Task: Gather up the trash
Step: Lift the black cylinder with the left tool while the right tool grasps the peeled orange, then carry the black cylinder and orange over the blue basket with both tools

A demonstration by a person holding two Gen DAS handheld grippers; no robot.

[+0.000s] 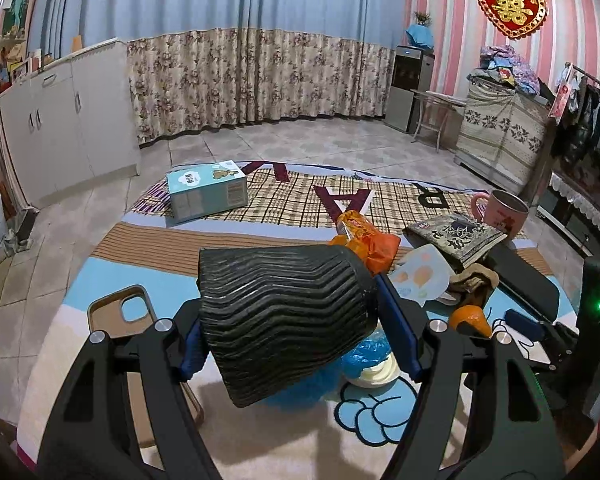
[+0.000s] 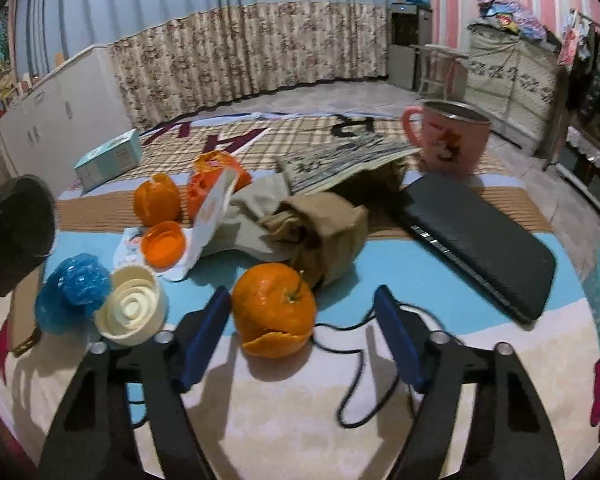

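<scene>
Left gripper [image 1: 288, 334] fingers clamp the black ribbed bin [image 1: 284, 320] — right gripper [image 2: 302, 336] fingers apart around the orange peel [image 2: 274, 310].

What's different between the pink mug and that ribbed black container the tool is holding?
The pink mug stands upright on the mat; the ribbed black container is tipped on its side, clamped in the left gripper. The mug has a handle and smooth printed walls; the container has wavy ridges and no handle in view. Both are open-topped vessels.
</scene>
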